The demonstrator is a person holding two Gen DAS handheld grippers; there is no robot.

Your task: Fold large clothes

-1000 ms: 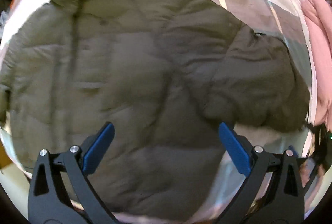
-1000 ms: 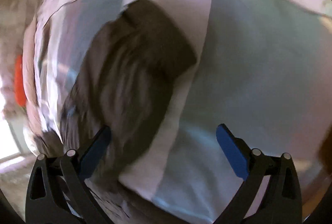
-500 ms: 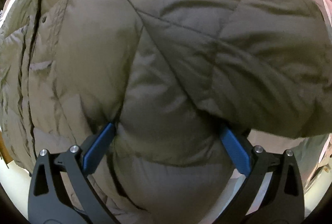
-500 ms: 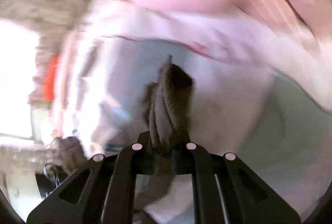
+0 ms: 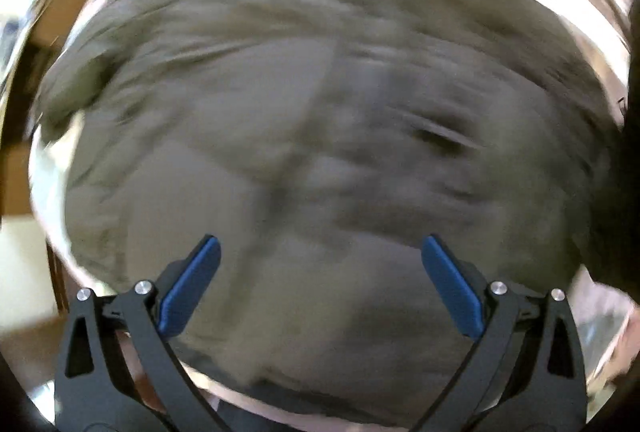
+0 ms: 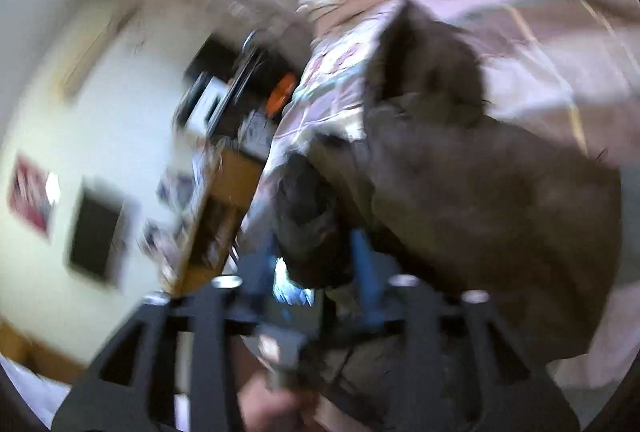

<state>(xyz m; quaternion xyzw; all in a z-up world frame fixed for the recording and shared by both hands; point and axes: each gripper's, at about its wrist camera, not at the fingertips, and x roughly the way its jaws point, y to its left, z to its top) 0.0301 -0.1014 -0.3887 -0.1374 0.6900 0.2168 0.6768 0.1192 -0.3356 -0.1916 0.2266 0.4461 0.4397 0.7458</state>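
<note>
left gripper (image 5: 316,260) fingers apart, right gripper (image 6: 320,256) clamped

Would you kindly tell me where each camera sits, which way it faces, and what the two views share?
Left wrist: sits on the left gripper, facing the puffy olive-brown quilted jacket close up; its blue-padded fingers show, spread wide.
Right wrist: sits on the right gripper, tilted towards the jacket's dark sleeve end, patterned bedspread and room; its fingers pinch the sleeve.
Shared: the same jacket.
</note>
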